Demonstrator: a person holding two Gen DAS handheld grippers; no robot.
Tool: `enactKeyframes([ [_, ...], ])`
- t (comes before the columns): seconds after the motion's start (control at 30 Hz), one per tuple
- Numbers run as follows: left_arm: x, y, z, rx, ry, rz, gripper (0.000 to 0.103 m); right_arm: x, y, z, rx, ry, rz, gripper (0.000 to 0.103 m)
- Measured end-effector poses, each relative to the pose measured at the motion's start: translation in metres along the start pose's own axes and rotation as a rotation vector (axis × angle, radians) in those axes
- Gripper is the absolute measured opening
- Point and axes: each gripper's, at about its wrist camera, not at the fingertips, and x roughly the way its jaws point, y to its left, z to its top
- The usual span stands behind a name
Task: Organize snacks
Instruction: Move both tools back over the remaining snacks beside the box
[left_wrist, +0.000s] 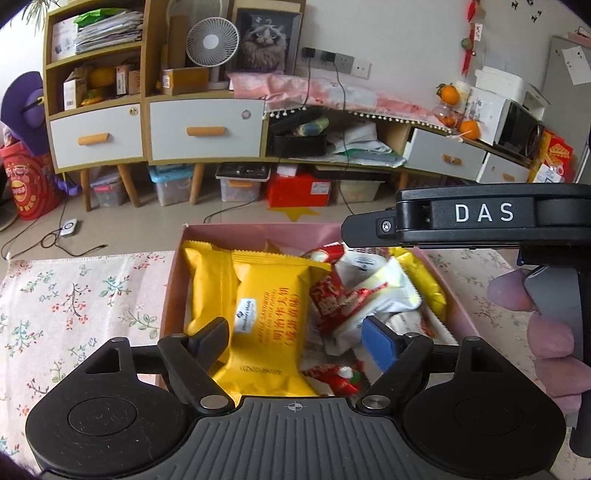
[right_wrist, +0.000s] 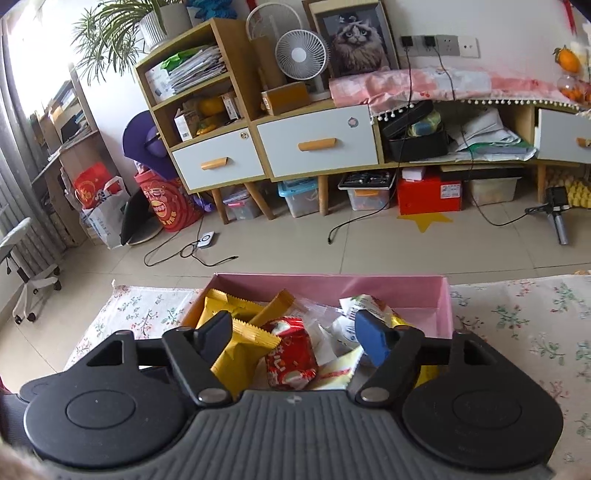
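A pink box (left_wrist: 456, 301) on the floral tablecloth holds several snack packets: yellow sandwich-biscuit packs (left_wrist: 267, 314), red packets (left_wrist: 328, 299) and white packets (left_wrist: 380, 291). My left gripper (left_wrist: 295, 338) is open just above the box; nothing is between its jaws. My right gripper (right_wrist: 295, 334) is open and empty above the same box (right_wrist: 399, 291), over a yellow pack (right_wrist: 240, 350) and a red packet (right_wrist: 290, 354). In the left wrist view the right gripper's body (left_wrist: 484, 218) hangs over the box's right side.
The floral tablecloth (left_wrist: 81, 306) spreads left and right of the box. Beyond the table edge lie tiled floor with cables (right_wrist: 192, 251) and a wooden cabinet with drawers (right_wrist: 317, 144). Storage bins (right_wrist: 301, 197) stand under the cabinet.
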Motion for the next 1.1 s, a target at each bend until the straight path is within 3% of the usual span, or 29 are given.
enactKeyframes([
  [0.17, -0.012, -0.01, -0.004, 0.024, 0.0, -0.006, 0.088, -0.012, -0.002, -0.005, -0.013, -0.001, -0.021, 0.092],
  [0.33, -0.025, -0.018, -0.014, 0.048, 0.007, 0.009, 0.092, -0.027, -0.005, -0.015, -0.016, 0.007, -0.043, 0.099],
  [1.1, -0.072, -0.03, -0.07, 0.087, 0.087, 0.122, 0.093, -0.075, 0.005, -0.063, -0.158, 0.035, -0.152, 0.103],
])
